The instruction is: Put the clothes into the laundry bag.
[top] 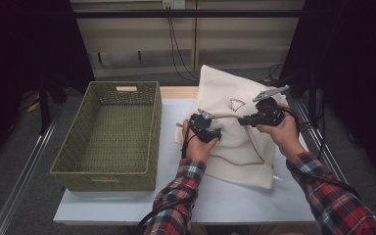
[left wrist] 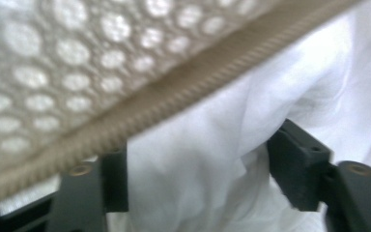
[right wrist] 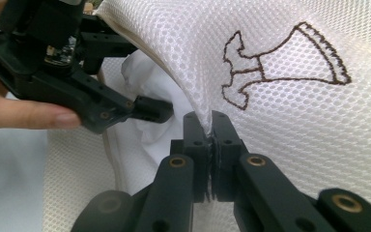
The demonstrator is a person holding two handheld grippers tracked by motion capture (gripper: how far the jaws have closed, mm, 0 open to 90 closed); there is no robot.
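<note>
White tabletop (top: 235, 196) is seen nearest, with dark floor at either side and cables hanging against a pale wall at the back. Two plaid sleeves (top: 176, 196) are brought in from the bottom edge. Just beyond them a cream mesh bag (top: 240, 147) is laid on the right half of the table, its upper part lifted off the surface. The left gripper (top: 210, 132) is held at the bag's mouth; in its own view its jaws are seen spread apart, with white cloth (left wrist: 198, 169) bunched between them and the bag's tan rim (left wrist: 183, 87) passing just above, so nothing is judged to be pinched. The right gripper (right wrist: 211, 130) is seen farther along the rim, its jaws closed tight on the mesh edge, just beside a brown embroidered mark (right wrist: 280, 63). The bag is judged to be light, soft and limp: it will sag and fold wherever it is not held, and the open weave may snag on a jaw corner. The corded rim is judged the firmest place to be gripped, since bare mesh may stretch or slip. The cloth inside is likewise soft and best taken by a gathered fold. Farther left, well apart from the bag, a green woven basket (top: 73, 142) is set on the table.
</note>
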